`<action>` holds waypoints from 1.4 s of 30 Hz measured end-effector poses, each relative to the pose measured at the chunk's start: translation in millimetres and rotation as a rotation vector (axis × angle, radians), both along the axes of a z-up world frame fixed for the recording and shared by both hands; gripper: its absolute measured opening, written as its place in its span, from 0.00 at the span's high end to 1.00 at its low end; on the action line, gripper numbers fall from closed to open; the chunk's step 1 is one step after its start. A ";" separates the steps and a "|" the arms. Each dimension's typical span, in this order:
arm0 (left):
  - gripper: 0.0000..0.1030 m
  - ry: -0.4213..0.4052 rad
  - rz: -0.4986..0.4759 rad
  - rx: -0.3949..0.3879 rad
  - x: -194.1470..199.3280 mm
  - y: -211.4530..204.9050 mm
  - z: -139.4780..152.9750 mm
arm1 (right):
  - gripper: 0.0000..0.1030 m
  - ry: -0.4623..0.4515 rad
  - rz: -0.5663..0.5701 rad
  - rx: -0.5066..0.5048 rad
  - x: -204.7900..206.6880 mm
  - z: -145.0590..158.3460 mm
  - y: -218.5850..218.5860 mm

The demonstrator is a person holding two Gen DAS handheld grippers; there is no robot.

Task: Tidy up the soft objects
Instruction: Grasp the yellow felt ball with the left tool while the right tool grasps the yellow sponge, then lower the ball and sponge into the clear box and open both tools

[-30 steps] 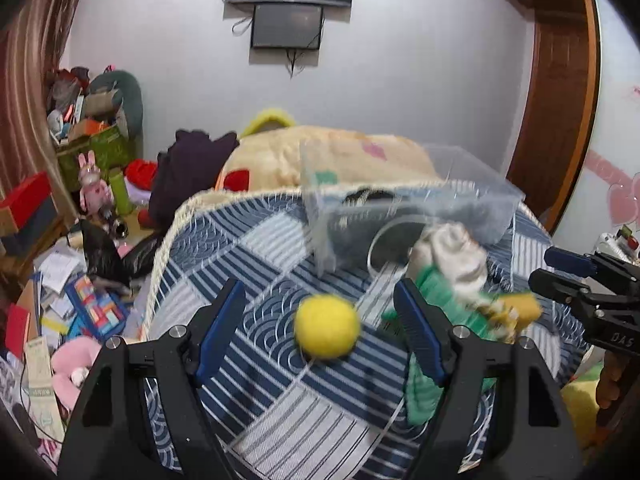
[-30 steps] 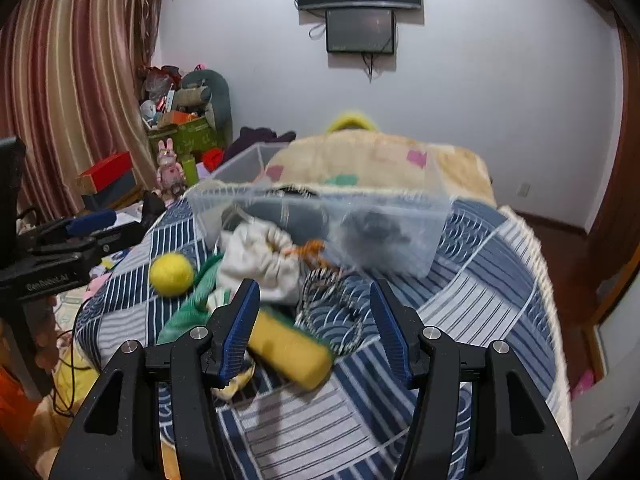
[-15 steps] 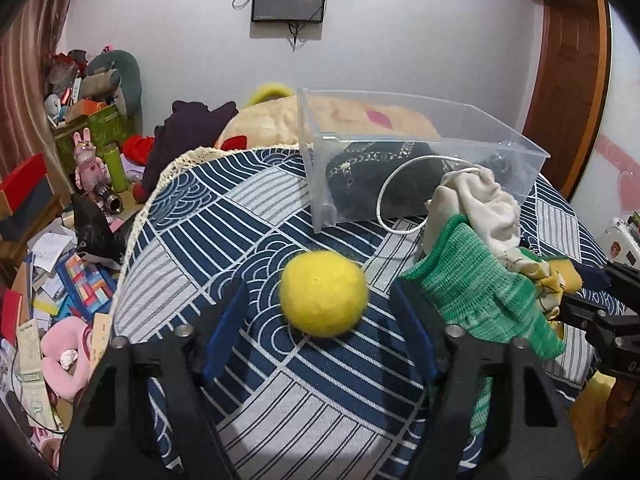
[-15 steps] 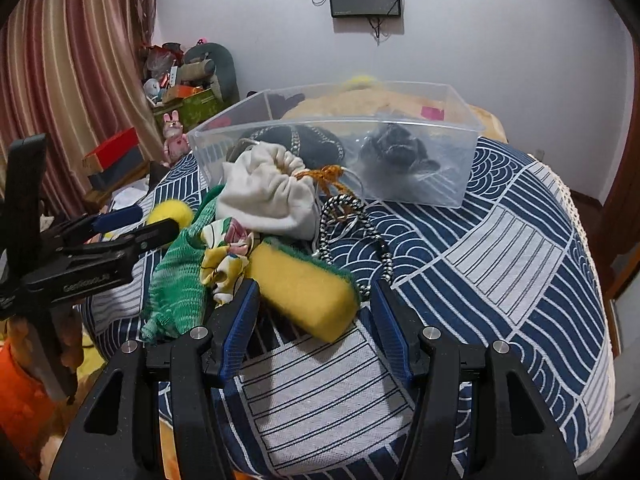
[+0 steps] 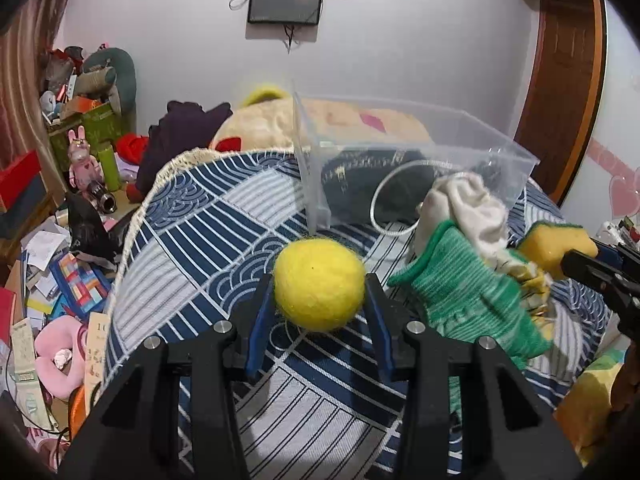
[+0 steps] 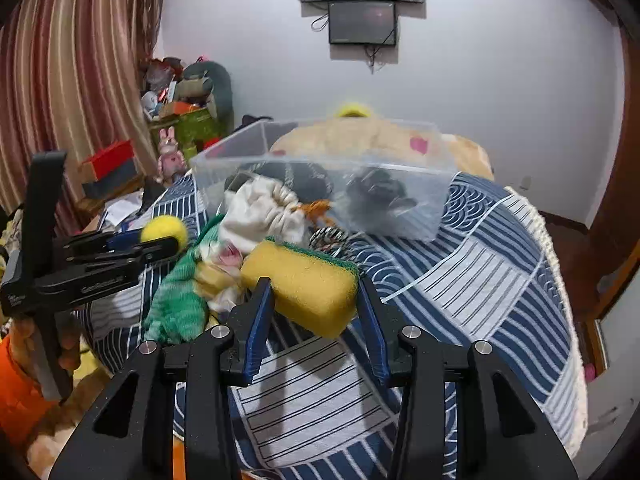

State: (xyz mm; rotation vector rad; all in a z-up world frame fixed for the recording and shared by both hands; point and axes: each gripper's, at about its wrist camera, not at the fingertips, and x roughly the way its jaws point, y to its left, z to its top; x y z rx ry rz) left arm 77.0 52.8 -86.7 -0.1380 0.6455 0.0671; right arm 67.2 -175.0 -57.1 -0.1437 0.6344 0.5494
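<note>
My left gripper (image 5: 319,292) is shut on a yellow felt ball (image 5: 319,284), its blue pads pressing both sides, just above the blue patterned bedcover. My right gripper (image 6: 314,292) is shut on a yellow sponge (image 6: 304,286) with a green scouring top. Between them lie a green knit glove (image 5: 464,296), a white drawstring pouch (image 5: 468,204) and a small yellow-pink cloth (image 6: 222,266). A clear plastic bin (image 6: 320,168) stands behind them, holding dark items. The ball also shows in the right wrist view (image 6: 164,230).
A black-and-white cord (image 6: 330,238) lies by the bin's front wall. A beige pillow (image 6: 384,142) lies behind the bin. The floor to the left is cluttered with papers, boxes and a pink toy (image 5: 60,354). The bed's edge drops off at the right (image 6: 560,280).
Both grippers have moved forward and closed: the left onto the yellow ball, the right onto the sponge. Both were open around them half a second ago.
</note>
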 end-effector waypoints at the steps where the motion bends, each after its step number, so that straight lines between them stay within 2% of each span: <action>1: 0.58 -0.010 0.000 -0.001 -1.8 0.0 3.8 | 0.62 -0.006 -0.006 0.003 0.5 2.2 -1.4; 12: 0.58 -0.130 -0.014 0.018 -11.8 -7.3 49.1 | 0.62 -0.092 -0.078 0.038 9.1 35.6 -16.2; 22: 0.58 -0.190 0.028 0.004 8.7 -2.2 74.1 | 0.62 -0.169 -0.114 0.072 31.1 65.6 -9.9; 33: 0.58 -0.176 0.019 -0.026 43.2 3.7 77.3 | 0.62 -0.190 -0.087 0.077 53.2 70.8 18.4; 42: 0.58 -0.119 -0.020 0.009 73.3 -9.5 60.6 | 0.62 -0.122 -0.064 0.053 78.0 51.9 42.7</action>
